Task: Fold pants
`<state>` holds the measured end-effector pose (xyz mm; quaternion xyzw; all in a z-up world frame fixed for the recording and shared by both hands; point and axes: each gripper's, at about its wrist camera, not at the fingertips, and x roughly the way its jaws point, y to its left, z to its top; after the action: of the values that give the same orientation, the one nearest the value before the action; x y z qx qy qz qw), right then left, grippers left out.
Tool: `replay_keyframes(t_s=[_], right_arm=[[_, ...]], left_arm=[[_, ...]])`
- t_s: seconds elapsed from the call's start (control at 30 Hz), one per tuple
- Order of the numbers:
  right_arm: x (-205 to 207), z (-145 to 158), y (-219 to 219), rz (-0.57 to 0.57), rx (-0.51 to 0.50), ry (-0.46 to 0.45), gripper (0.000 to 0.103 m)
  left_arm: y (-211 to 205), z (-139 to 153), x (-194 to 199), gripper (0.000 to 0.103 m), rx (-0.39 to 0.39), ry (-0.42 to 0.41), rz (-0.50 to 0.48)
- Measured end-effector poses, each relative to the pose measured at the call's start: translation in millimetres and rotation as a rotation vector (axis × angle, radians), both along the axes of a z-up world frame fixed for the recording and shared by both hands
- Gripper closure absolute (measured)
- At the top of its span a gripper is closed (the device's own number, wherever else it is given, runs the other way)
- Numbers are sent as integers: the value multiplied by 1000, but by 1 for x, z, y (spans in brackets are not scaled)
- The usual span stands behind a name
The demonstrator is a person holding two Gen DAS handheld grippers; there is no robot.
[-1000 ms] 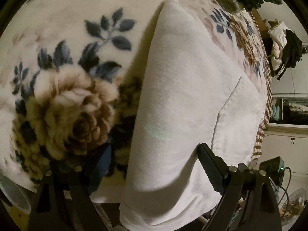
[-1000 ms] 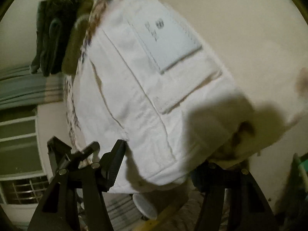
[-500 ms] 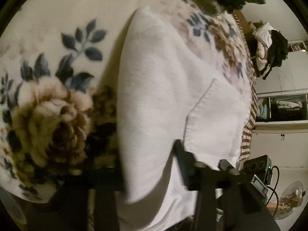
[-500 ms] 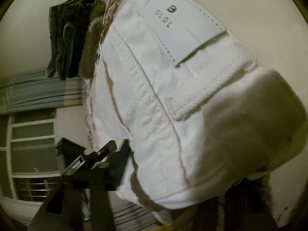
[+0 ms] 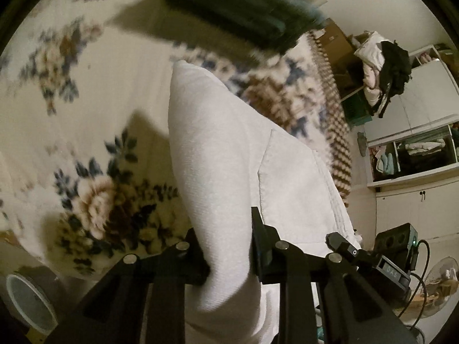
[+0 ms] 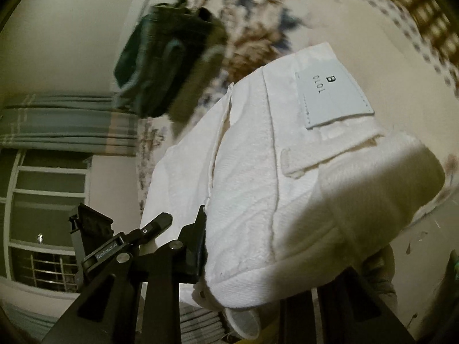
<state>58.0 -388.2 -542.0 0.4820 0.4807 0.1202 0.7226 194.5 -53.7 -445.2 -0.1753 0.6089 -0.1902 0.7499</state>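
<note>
The folded white pants (image 5: pixel 229 154) are held up off the floral blanket (image 5: pixel 86 91), with a back pocket (image 5: pixel 289 189) showing. My left gripper (image 5: pixel 228 255) is shut on the near edge of the bundle, its fingers pinching the cloth. In the right wrist view the same pants (image 6: pixel 287 189) show their waistband and a pale brand label (image 6: pixel 332 94). My right gripper (image 6: pixel 258 258) clamps the near end of the bundle; its left finger (image 6: pixel 198 243) presses the cloth and the right one is hidden under the fabric.
A dark green folded garment (image 5: pixel 238 14) lies at the far end of the blanket; it also shows in the right wrist view (image 6: pixel 166 68). Shelves with clothes (image 5: pixel 413 152), a window with curtain (image 6: pixel 57 132), a fan (image 5: pixel 441 283) and a round white object (image 5: pixel 25 298) surround the bed.
Both grippers have closed on the pants bundle and lifted it. The views have pulled back and up, so more of the blanket and the dark garment are in sight.
</note>
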Motion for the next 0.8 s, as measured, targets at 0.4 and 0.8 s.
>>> replay_keyframes(t_s=[0.4,0.8], right_arm=[[134,165,-2,16,-77,-178,75],[370,198,24,-18,-142,-235,75]], left_arm=[[-3,139,102,83,-44,-164,19],[15,153,318,83,-103,-216,21]])
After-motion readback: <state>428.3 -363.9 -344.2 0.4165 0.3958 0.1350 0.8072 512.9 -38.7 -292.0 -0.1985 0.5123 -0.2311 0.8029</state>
